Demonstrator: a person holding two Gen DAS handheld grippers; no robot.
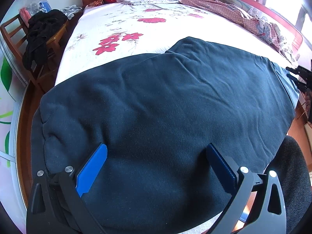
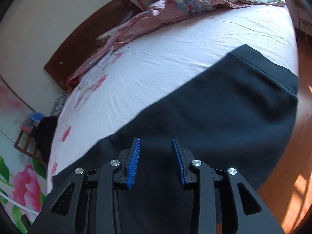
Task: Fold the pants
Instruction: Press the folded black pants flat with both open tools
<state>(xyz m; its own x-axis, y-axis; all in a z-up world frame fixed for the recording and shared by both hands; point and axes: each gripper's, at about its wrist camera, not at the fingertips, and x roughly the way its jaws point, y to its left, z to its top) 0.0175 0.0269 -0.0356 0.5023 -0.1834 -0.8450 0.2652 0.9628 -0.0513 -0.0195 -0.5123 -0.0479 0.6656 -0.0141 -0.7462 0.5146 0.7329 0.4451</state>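
1. Dark navy pants (image 1: 165, 101) lie spread flat across the near part of the bed, on a white sheet with red flowers (image 1: 120, 25); soft creases run across the fabric. In the right wrist view a stitched band (image 2: 263, 66) of the pants sits near the bed's far edge.
2. Left gripper (image 1: 156, 152): jaws spread wide, blue pads (image 1: 93, 167) far apart, nothing between them. Both fingers hang right over the pants near the near edge; contact with the cloth cannot be told.
3. Right gripper (image 2: 155, 152): jaws parted by a moderate gap, narrower than the left, ribbed blue pads (image 2: 134, 161) facing each other, nothing clamped. Fingers sit over the pants; touching or not is unclear.
4. The right gripper's dark tip also shows at the right edge of the left wrist view, beside the pants' end.
5. A crumpled pink patterned quilt (image 1: 214, 2) lies along the far side of the bed, well apart from the pants.
6. A wooden chair (image 1: 17, 39) draped with black clothing (image 1: 41, 31) stands beside the bed; wooden headboard (image 2: 81, 39) behind.
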